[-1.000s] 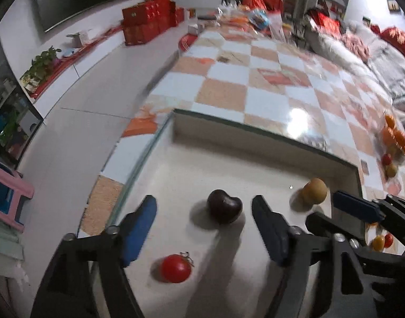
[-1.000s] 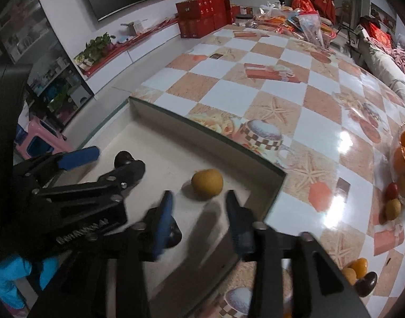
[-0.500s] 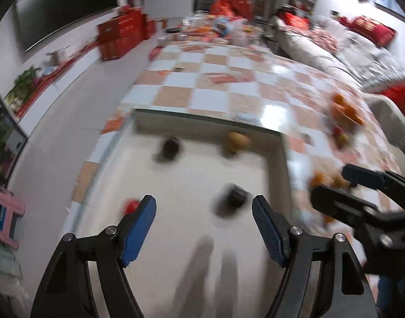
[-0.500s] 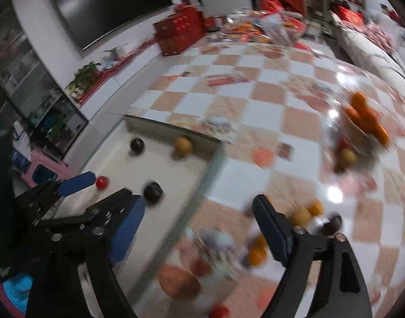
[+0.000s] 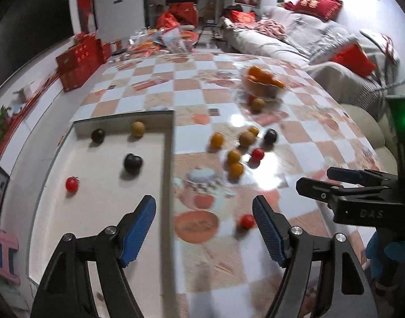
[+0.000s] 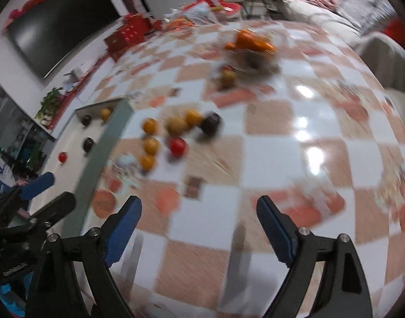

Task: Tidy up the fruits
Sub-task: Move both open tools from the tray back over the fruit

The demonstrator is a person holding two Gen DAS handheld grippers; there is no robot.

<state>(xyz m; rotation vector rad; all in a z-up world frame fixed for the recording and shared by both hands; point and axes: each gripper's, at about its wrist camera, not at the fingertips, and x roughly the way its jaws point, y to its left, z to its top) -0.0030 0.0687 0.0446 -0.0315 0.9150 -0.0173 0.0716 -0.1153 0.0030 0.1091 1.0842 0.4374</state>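
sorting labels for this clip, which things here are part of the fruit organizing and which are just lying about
Job: white tray with dark plum and red tomato; loose oranges on the table; glass fruit bowl.

Lying about: red gift boxes, sofa, television, potted plant.

Dark television (image 5: 30, 50), grey sofa (image 5: 295, 42)
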